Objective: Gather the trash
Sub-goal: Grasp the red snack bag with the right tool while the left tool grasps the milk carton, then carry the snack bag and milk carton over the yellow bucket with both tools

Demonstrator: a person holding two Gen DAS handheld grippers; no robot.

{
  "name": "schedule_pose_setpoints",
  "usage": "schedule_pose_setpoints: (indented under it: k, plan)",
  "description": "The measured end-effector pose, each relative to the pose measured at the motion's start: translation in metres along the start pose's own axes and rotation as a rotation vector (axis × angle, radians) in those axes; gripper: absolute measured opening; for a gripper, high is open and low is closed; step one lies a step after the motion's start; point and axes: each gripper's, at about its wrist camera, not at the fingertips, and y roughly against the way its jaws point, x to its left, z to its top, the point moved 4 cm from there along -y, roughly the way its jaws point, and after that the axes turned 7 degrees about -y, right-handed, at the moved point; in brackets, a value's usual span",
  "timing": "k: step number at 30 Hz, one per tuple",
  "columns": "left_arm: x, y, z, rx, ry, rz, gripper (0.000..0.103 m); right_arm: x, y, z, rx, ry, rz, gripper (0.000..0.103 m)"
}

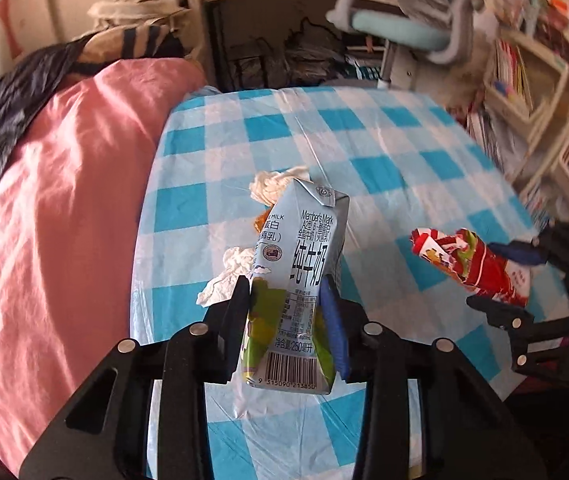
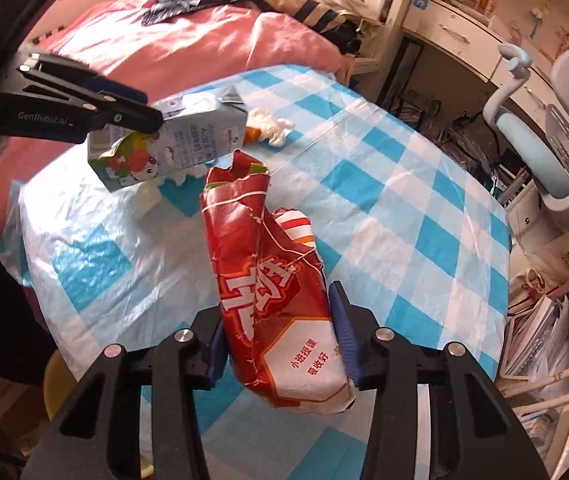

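Clamping a pale blue milk carton (image 1: 300, 276) at lower centre, the left gripper (image 1: 286, 300) holds it above the blue-checked tablecloth (image 1: 384, 148). The right gripper (image 2: 280, 332) squeezes a crumpled red snack bag (image 2: 272, 280), low in its frame. Crumpled tissues (image 1: 270, 186) lie just beyond the carton; a pink quilt (image 1: 52, 184) fills the left.

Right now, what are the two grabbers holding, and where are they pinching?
The left gripper pinches the milk carton across its lower half. The right gripper pinches the crumpled red wrapper near its bottom end. Both are lifted off the table.
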Motion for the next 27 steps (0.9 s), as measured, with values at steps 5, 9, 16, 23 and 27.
schedule_pose_setpoints:
  k: [5, 9, 16, 23, 27]
  plan:
    - [0.011, 0.031, 0.004, -0.14, 0.121, -0.139, 0.034, -0.005, 0.014, 0.004, -0.043, -0.081, 0.031, 0.045]
    - [0.023, 0.05, -0.002, -0.221, 0.224, -0.2, 0.034, -0.004, 0.025, 0.001, -0.067, -0.13, 0.059, 0.045]
    - [0.045, 0.069, -0.032, -0.238, 0.328, -0.16, 0.035, 0.014, 0.047, -0.009, -0.112, -0.144, 0.092, 0.045]
    - [0.045, 0.08, -0.067, -0.207, 0.31, -0.097, 0.035, 0.04, 0.07, -0.023, -0.152, -0.134, 0.117, 0.045]
    - [0.047, 0.091, -0.085, -0.202, 0.311, -0.071, 0.035, 0.05, 0.083, -0.036, -0.163, -0.147, 0.133, 0.045]
